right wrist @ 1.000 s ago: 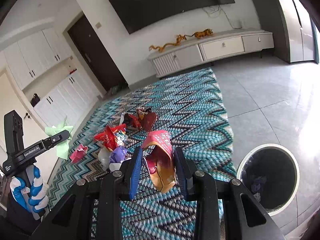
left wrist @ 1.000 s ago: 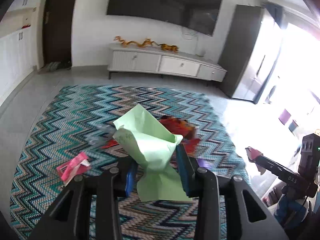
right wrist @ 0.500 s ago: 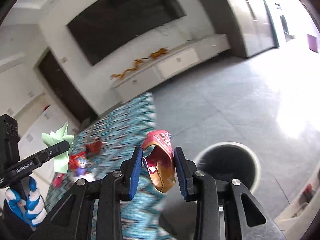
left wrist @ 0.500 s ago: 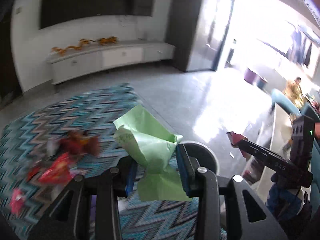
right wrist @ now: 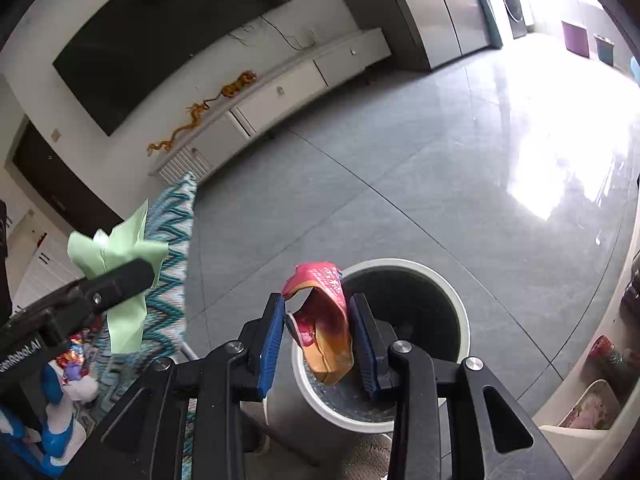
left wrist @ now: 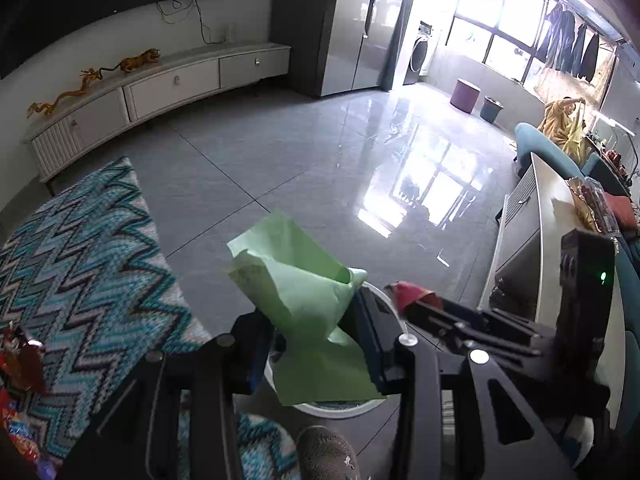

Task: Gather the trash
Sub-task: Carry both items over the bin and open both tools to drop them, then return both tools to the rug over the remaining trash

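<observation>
Our right gripper (right wrist: 318, 340) pinches the red wrapper (right wrist: 326, 320) above the bin (right wrist: 460, 320); our left gripper (left wrist: 310, 348), jaws just easing wider, apparently grips the green paper (left wrist: 304, 304) there too. We centre both, then release.

left gripper (left wrist: 308, 344) | right gripper (right wrist: 316, 336) | moved from rug (left wrist: 80, 264) to over bin (right wrist: 444, 292)

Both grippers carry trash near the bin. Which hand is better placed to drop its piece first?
Right. The right gripper holds the red-orange wrapper over the round white bin; the left gripper's green paper looks nearer the rim.
</observation>
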The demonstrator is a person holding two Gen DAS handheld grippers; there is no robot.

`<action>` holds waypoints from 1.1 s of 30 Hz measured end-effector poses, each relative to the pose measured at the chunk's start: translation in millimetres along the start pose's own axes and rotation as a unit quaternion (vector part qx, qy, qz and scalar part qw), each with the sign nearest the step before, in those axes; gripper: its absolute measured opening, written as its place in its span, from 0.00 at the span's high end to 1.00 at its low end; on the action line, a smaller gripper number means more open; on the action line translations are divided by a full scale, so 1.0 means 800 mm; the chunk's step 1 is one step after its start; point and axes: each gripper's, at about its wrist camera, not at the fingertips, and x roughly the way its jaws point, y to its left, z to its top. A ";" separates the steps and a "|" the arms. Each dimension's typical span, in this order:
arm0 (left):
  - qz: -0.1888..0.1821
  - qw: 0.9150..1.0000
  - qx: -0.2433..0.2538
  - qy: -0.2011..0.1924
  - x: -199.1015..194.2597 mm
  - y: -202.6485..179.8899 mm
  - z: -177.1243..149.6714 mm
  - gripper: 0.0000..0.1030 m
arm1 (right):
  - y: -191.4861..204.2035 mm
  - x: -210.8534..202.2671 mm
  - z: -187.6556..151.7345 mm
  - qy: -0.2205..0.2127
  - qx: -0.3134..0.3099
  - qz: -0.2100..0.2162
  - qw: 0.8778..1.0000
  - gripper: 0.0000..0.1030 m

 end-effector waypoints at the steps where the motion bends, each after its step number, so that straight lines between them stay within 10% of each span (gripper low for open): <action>1: -0.001 1.000 -0.001 0.002 0.005 -0.001 0.003 0.60 | -0.002 0.005 0.001 0.003 0.000 -0.004 1.000 0.68; 6: -0.019 1.000 -0.016 0.006 0.030 -0.001 0.014 0.37 | -0.012 0.026 0.000 0.016 0.008 -0.027 0.999 0.57; 15: -0.020 1.000 -0.021 0.001 0.013 0.006 0.005 0.35 | -0.016 0.013 -0.010 0.012 0.022 -0.045 0.999 0.45; 33: 0.121 0.986 0.009 -0.111 -0.143 0.018 -0.049 0.27 | 0.056 -0.112 -0.023 -0.067 -0.022 -0.041 0.997 0.39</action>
